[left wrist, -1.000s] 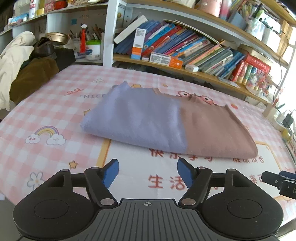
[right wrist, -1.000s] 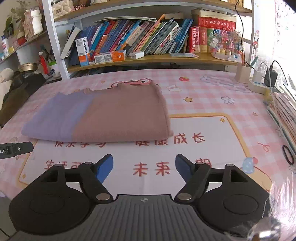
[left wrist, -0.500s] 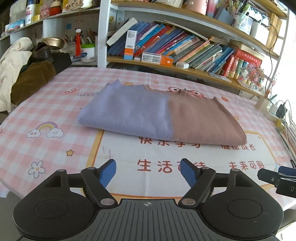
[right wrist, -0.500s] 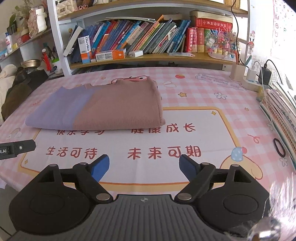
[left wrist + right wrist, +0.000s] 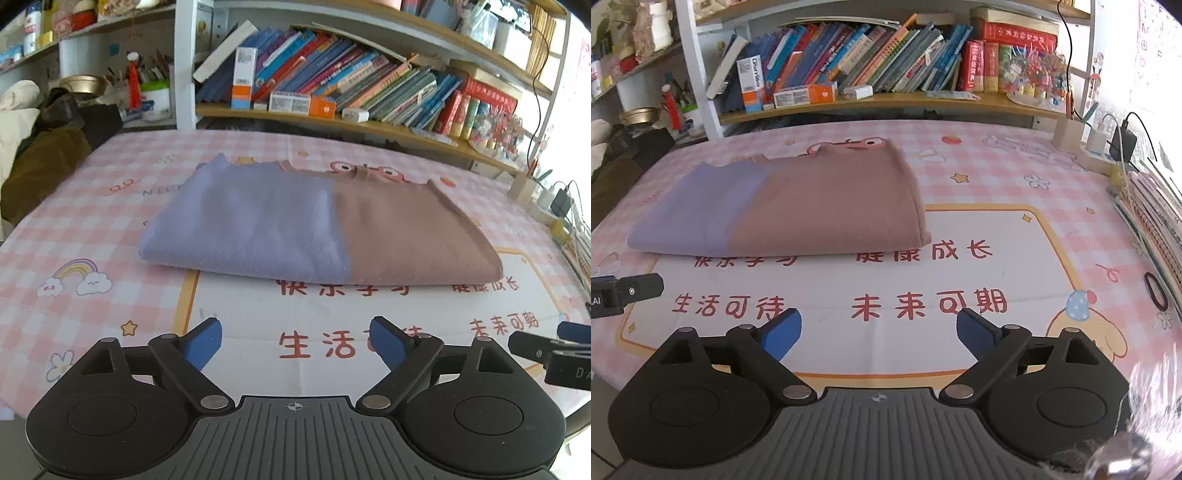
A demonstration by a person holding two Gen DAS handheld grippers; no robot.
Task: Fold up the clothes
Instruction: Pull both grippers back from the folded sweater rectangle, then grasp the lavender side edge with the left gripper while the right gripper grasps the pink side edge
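Note:
A folded garment (image 5: 317, 229), lilac on its left half and dusty pink-brown on its right, lies flat on the pink checked tablecloth (image 5: 74, 229). The right wrist view shows the same garment (image 5: 798, 206) at centre left. My left gripper (image 5: 295, 341) hovers in front of its near edge, apart from it, jaws opening with nothing between the blue pads. My right gripper (image 5: 879, 332) hangs over the white printed panel nearer than the garment's right end, jaws also opening and empty. Each gripper's tip shows at the edge of the other's view.
A bookshelf (image 5: 332, 85) full of books runs along the table's far side. Coats (image 5: 33, 166) are heaped at the far left. A power strip with plugs (image 5: 1108, 144), stacked books (image 5: 1152, 221) and a black hair tie (image 5: 1155, 295) sit along the right edge.
Both grippers' jaws have spread wider. Both views have drawn back a little from the garment, which lies unmoved.

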